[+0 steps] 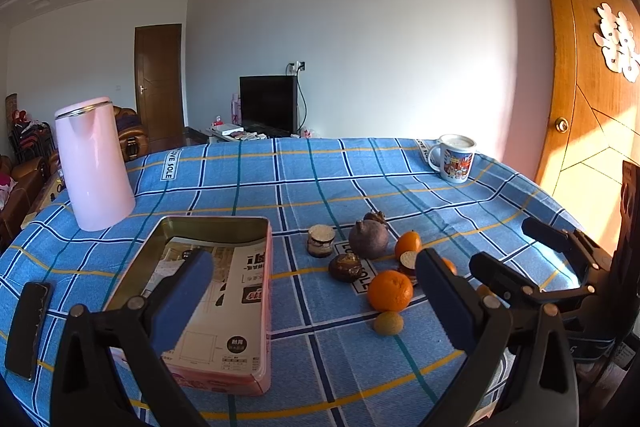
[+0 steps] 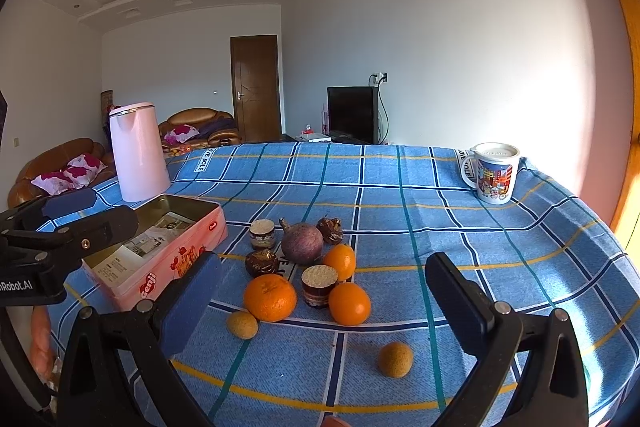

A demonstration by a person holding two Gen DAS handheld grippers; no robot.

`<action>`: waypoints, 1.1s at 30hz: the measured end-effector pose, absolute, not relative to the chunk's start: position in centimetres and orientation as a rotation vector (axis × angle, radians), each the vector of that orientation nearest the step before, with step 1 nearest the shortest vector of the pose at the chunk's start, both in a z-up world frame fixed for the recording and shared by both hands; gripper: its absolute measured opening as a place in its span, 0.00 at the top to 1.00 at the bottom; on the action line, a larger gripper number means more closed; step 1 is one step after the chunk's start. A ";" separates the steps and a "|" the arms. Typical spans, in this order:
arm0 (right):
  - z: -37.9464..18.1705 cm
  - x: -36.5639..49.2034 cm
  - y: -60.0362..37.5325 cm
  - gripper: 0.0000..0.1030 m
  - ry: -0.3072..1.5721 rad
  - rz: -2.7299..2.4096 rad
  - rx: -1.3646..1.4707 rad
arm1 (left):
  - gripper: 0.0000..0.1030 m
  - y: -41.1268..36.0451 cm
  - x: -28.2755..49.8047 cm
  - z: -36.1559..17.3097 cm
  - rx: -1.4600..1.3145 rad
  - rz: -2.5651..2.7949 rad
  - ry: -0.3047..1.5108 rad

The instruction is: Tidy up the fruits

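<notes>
Here, left gripper (image 1: 316, 301): wide open, holding nothing
Right gripper (image 2: 324, 303): wide open, holding nothing
Oranges (image 2: 270, 297): beside tin (image 2: 168, 255)

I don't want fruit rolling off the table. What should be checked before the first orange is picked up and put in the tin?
1. Left gripper open, holding nothing: ok.
2. Right gripper open, holding nothing: ok.
3. Pink tin lid off, room inside: ok; only paper lies in it.
4. Big orange reachable from above: ok.
5. Clear of its neighbours: not ok; small tan fruit sits against it.
6. Blue checked cloth flat: ok.
</notes>
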State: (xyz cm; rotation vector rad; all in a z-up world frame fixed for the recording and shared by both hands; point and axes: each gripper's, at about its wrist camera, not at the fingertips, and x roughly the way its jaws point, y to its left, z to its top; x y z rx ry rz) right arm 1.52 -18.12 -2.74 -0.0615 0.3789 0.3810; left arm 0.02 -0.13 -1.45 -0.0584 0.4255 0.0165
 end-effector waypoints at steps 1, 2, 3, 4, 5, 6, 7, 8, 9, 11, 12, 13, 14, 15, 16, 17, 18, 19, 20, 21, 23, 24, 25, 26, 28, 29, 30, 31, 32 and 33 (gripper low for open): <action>-2.8 1.5 -18.1 0.01 0.379 0.381 -0.062 | 0.00 -0.1 0.0 -1.5 -0.059 0.016 0.426; -2.8 1.5 -18.1 0.01 0.379 0.380 -0.062 | 0.00 -0.1 0.0 -1.5 -0.059 0.016 0.427; -2.8 1.5 -18.1 0.01 0.380 0.380 -0.061 | 0.00 -0.1 0.0 -1.5 -0.059 0.015 0.428; -2.8 1.5 -18.1 0.01 0.380 0.381 -0.061 | 0.00 -0.1 -0.1 -1.6 -0.059 0.015 0.428; -2.9 1.5 -18.1 0.01 0.383 0.381 -0.062 | 0.00 -0.1 -0.1 -1.6 -0.059 0.015 0.429; -2.9 1.5 -18.1 0.01 0.384 0.380 -0.063 | 0.00 -0.2 -0.1 -1.6 -0.059 0.015 0.430; -3.0 1.5 -18.1 0.01 0.385 0.379 -0.063 | 0.00 -0.2 -0.1 -1.6 -0.059 0.015 0.431; -3.0 1.5 -18.1 0.01 0.385 0.379 -0.063 | 0.00 -0.2 -0.1 -1.6 -0.059 0.015 0.431; -3.0 1.5 -18.1 0.01 0.385 0.380 -0.063 | 0.00 -0.3 0.0 -1.7 -0.057 0.014 0.433; -3.1 1.5 -18.2 0.01 0.386 0.379 -0.063 | 0.00 -0.5 0.1 -1.8 -0.057 0.013 0.437; -3.1 1.5 -18.2 0.01 0.385 0.377 -0.063 | 0.00 -0.5 0.2 -1.8 -0.057 0.011 0.438; -3.1 1.5 -18.2 0.01 0.386 0.375 -0.063 | 0.00 -0.6 0.3 -1.9 -0.056 0.010 0.440; -3.2 1.6 -18.3 0.01 0.387 0.372 -0.063 | 0.00 -0.8 0.3 -1.9 -0.054 0.009 0.442; -3.3 1.6 -18.4 0.01 0.390 0.368 -0.063 | 0.00 -0.9 0.3 -2.0 -0.054 0.007 0.443; -3.4 1.6 -18.5 0.01 0.392 0.364 -0.064 | 0.00 -1.0 0.3 -2.1 -0.053 0.005 0.444; -3.5 1.7 -18.5 0.01 0.395 0.358 -0.065 | 0.00 -1.1 0.4 -2.1 -0.051 0.002 0.445; -3.6 1.7 -18.7 0.01 0.397 0.351 -0.067 | 0.00 -1.2 0.4 -2.2 -0.049 -0.001 0.447; -3.7 1.8 -18.8 0.01 0.399 0.345 -0.068 | 0.00 -1.3 0.5 -2.4 -0.048 -0.002 0.450; -3.8 1.8 -19.0 0.01 0.402 0.339 -0.068 | 0.00 -1.4 0.6 -2.5 -0.049 -0.004 0.453; -3.9 1.9 -19.1 0.01 0.405 0.332 -0.069 | 0.00 -1.5 0.7 -2.7 -0.050 -0.008 0.457; -4.2 2.0 -19.6 0.01 0.409 0.314 -0.074 | 0.00 -1.9 1.0 -3.3 -0.051 -0.021 0.473; -4.4 2.0 -19.9 0.01 0.411 0.306 -0.078 | 0.00 -2.1 1.2 -3.6 -0.050 -0.031 0.480; -4.7 2.0 -20.2 0.01 0.416 0.297 -0.081 | 0.00 -2.4 1.4 -3.9 -0.047 -0.041 0.484; -5.0 2.1 -20.6 0.01 0.423 0.290 -0.082 | 0.00 -2.7 1.6 -4.3 -0.040 -0.049 0.491; -5.9 2.2 -21.3 0.01 0.443 0.289 -0.080 | 0.00 -3.5 2.0 -5.0 -0.021 -0.063 0.509; -6.3 2.3 -21.5 0.01 0.455 0.289 -0.080 | 0.00 -3.8 2.3 -5.4 -0.014 -0.071 0.520; -6.7 2.5 -21.7 0.01 0.468 0.287 -0.080 | 0.01 -4.1 2.6 -5.8 -0.011 -0.080 0.534; -7.1 2.6 -21.9 0.02 0.481 0.288 -0.080 | 0.01 -4.3 3.0 -6.3 -0.010 -0.090 0.547; -7.5 2.7 -22.1 0.04 0.493 0.294 -0.079 | 0.05 -4.6 3.4 -6.7 -0.012 -0.100 0.562; -7.9 2.8 -22.2 0.06 0.506 0.301 -0.077 | 0.08 -4.8 3.8 -7.3 -0.018 -0.111 0.588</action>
